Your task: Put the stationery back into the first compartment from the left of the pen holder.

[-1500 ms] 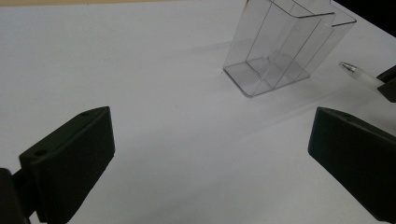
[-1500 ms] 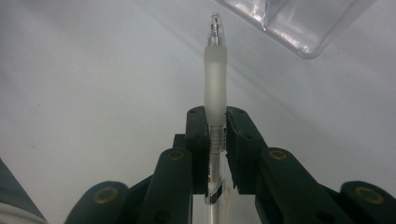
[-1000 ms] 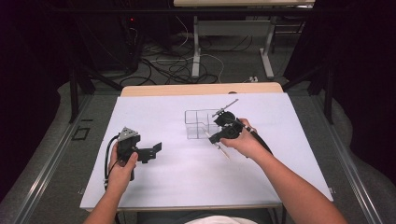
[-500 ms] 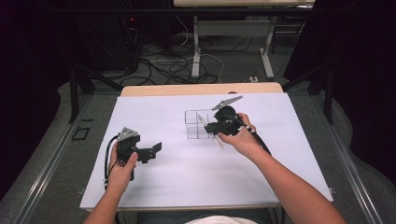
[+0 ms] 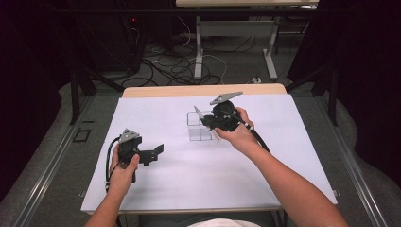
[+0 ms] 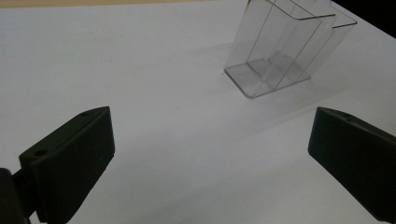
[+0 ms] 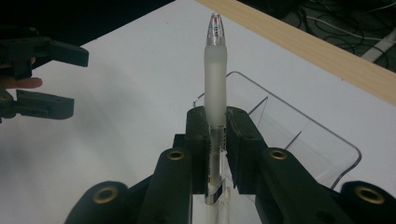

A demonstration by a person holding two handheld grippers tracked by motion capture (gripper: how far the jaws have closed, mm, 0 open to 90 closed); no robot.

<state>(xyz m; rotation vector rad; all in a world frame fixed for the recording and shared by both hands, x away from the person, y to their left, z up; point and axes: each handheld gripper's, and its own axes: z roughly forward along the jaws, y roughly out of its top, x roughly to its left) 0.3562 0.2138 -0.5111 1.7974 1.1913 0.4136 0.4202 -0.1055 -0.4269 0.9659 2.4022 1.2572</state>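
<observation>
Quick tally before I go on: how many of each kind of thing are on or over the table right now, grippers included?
Pen, clamped in the right gripper: 1
Clear divided organizer, standing on the white table: 1
Grippers, counting the open left gripper: 2
Total: 4

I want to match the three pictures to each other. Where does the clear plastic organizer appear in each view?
High view: the clear plastic organizer stands at the table's middle, just left of the right gripper.
Left gripper view: upper right, beyond the open jaws.
Right gripper view: at centre right, behind the jaws shut on the pen.
Shared landmark: the white table cover.
</observation>
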